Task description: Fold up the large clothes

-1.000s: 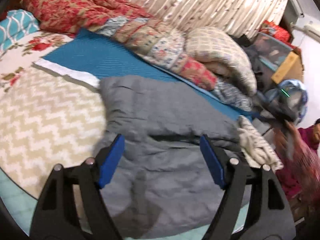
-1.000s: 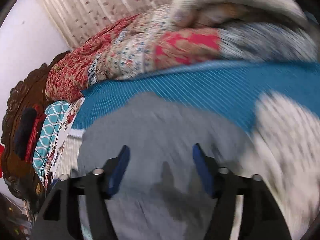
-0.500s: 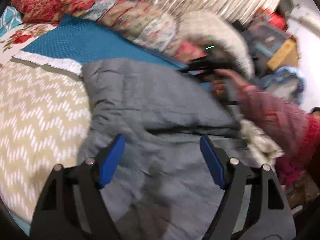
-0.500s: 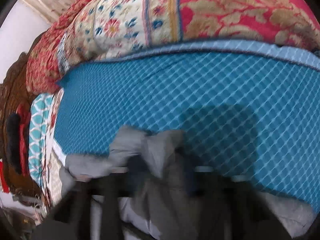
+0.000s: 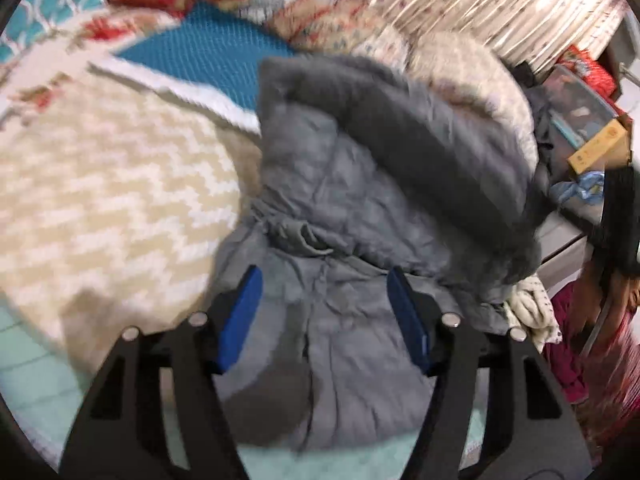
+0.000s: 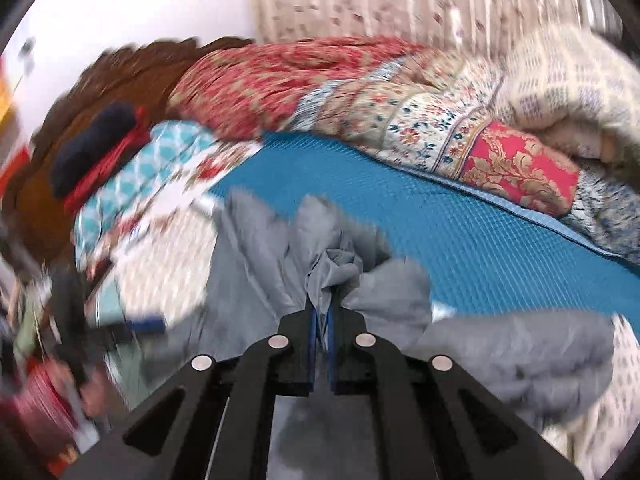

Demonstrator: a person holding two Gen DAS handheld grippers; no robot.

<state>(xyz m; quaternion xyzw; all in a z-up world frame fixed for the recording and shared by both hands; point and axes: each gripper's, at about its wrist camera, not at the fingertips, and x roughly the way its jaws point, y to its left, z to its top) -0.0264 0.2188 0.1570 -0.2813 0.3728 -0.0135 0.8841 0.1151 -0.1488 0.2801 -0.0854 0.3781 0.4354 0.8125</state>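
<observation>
Right wrist view: right gripper (image 6: 321,322) clenched on grey garment (image 6: 256,264) edge over bed (image 6: 460,240) | left gripper (image 5: 322,312) released, just been closing, hovering above it | soft, light, floppy; pinch corners or hems.

Both views are evenly and softly lit, with no hard shadows or glare. Motion blur smears the chevron blanket (image 5: 108,184) in the left wrist view and the headboard (image 6: 80,128) in the right. Fisheye lenses bend the edges, and dark vignettes cut the corners.
</observation>
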